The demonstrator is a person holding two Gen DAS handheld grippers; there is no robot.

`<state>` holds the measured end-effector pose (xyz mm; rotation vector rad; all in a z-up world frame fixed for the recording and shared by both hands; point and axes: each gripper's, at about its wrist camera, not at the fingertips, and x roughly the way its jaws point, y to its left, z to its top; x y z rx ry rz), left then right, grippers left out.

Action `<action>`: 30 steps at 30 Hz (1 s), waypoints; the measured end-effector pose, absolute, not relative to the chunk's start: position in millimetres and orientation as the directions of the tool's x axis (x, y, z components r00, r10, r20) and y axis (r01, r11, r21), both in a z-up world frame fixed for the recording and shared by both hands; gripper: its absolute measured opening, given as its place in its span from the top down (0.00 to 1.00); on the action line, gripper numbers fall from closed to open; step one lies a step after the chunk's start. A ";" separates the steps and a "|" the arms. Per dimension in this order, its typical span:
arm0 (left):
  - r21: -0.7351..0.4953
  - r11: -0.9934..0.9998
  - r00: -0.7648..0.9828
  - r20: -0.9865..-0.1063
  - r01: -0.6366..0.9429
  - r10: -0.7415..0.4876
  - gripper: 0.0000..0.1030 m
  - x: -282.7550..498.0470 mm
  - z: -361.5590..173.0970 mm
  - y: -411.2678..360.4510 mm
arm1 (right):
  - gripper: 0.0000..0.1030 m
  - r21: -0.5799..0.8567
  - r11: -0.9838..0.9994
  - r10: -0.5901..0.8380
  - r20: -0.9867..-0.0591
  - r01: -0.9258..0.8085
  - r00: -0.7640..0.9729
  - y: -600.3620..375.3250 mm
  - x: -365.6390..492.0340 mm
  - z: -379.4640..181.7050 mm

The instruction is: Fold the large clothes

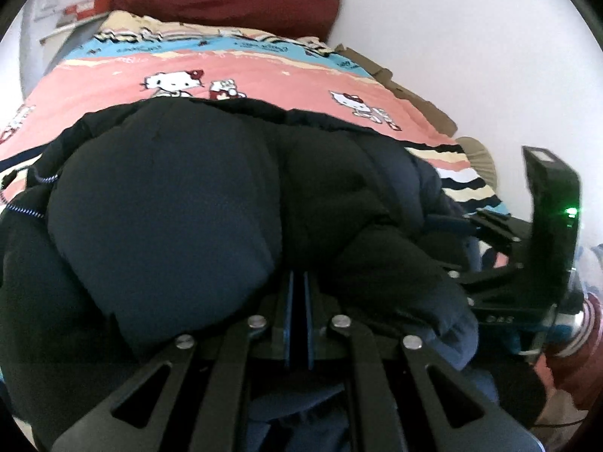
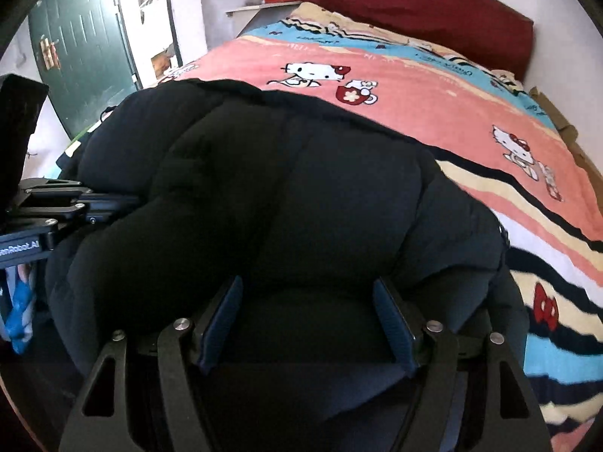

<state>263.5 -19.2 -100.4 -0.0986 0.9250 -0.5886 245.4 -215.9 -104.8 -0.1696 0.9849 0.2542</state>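
Note:
A dark navy puffy jacket (image 1: 169, 203) lies bunched on the bed and fills the lower half of both views (image 2: 294, 196). My left gripper (image 1: 298, 282) is shut, its blue pads pressed together on a fold of the jacket at its near edge. My right gripper (image 2: 307, 301) is open, its two blue pads (image 2: 392, 320) wide apart against the jacket's near edge, with fabric bulging between them. The right gripper's body also shows at the right of the left wrist view (image 1: 542, 233), and the left gripper's body at the left of the right wrist view (image 2: 41, 218).
The bed has a pink, blue and striped Hello Kitty blanket (image 2: 414, 86) and a dark red pillow (image 2: 422, 11) at its head. A white wall (image 1: 471, 37) runs along the far side. A green door (image 2: 83, 49) and a shelf (image 2: 260, 3) stand beyond the bed.

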 end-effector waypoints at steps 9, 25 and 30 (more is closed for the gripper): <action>-0.306 0.871 0.462 -0.753 0.385 -0.469 0.95 297.8 -142.8 -33.1 | 0.31 -0.068 0.966 0.078 -0.844 -0.250 0.531 -214.2 261.1 -135.4; -0.163 0.912 0.528 -0.771 0.376 -0.355 0.77 286.6 -109.8 -33.6 | 0.28 -0.043 0.971 0.096 -0.831 -0.236 0.548 -222.6 272.4 -132.1; -0.152 0.906 0.485 -0.803 0.396 -0.347 0.62 282.0 -120.8 -36.5 | 0.24 -0.015 0.965 0.136 -0.824 -0.261 0.550 -237.4 255.7 -126.0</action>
